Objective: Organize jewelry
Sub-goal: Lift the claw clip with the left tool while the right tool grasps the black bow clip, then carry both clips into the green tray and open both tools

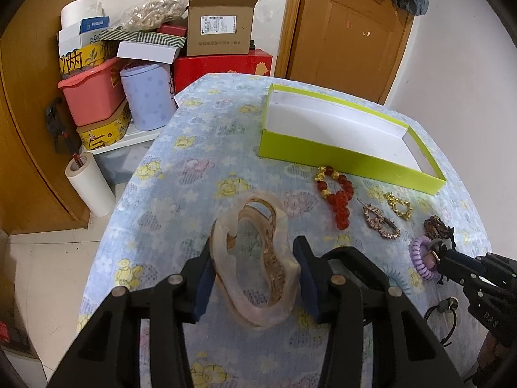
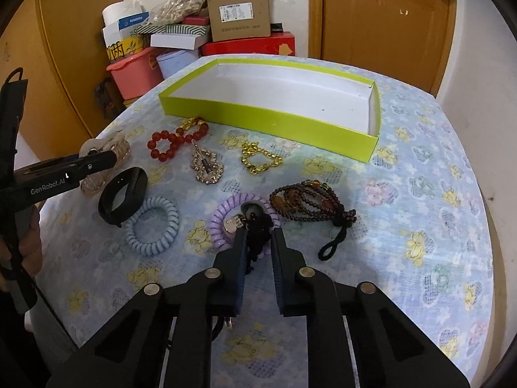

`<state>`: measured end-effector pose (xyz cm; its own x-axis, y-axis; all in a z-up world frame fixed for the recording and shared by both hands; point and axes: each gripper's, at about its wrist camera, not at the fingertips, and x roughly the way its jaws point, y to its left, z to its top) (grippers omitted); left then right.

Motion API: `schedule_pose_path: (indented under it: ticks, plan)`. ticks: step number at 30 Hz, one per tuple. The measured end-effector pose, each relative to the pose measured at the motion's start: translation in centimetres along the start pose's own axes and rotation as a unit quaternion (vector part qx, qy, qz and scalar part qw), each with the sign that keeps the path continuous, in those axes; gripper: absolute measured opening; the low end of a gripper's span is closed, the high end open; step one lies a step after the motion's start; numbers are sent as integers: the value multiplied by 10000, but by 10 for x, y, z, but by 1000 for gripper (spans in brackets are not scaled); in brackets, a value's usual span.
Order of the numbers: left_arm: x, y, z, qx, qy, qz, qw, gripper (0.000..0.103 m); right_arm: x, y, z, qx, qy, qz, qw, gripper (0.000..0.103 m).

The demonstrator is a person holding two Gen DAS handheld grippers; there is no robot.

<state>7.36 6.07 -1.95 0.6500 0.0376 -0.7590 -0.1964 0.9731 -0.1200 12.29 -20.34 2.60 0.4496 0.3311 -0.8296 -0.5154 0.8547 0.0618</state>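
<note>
My left gripper (image 1: 255, 252) is shut on a translucent beige hair claw clip (image 1: 255, 258), held just above the cloth; it also shows in the right wrist view (image 2: 106, 158). My right gripper (image 2: 257, 232) is shut on a black hair tie with a metal charm (image 2: 255, 226), over a purple spiral hair tie (image 2: 223, 223). An empty lime-green box (image 2: 271, 119) lies at the table's far side; it also shows in the left wrist view (image 1: 323, 155). Before it lie a red bead bracelet (image 2: 174, 142), a rhinestone clip (image 2: 206, 166) and a gold chain bracelet (image 2: 261, 158).
A black band (image 2: 122, 194), a blue spiral hair tie (image 2: 152, 226) and a dark bead bracelet (image 2: 307, 203) lie on the floral tablecloth (image 2: 420, 194). Stacked boxes and tubs (image 1: 129, 74) stand beyond the table's left edge. A wooden door (image 1: 349, 29) is behind.
</note>
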Motion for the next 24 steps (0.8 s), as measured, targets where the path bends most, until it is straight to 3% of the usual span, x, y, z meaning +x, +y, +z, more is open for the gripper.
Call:
schedule_pose_path:
  ticks: [13,24]
  plan:
    - [-29,-5,1,111,-238,-158,9995,48,-28,-8,-1,153,-287,100,9994,14]
    - [-35,-25,26,403,-367,-471,9974,48,-45,-24,24,271,-573,194,9978,14]
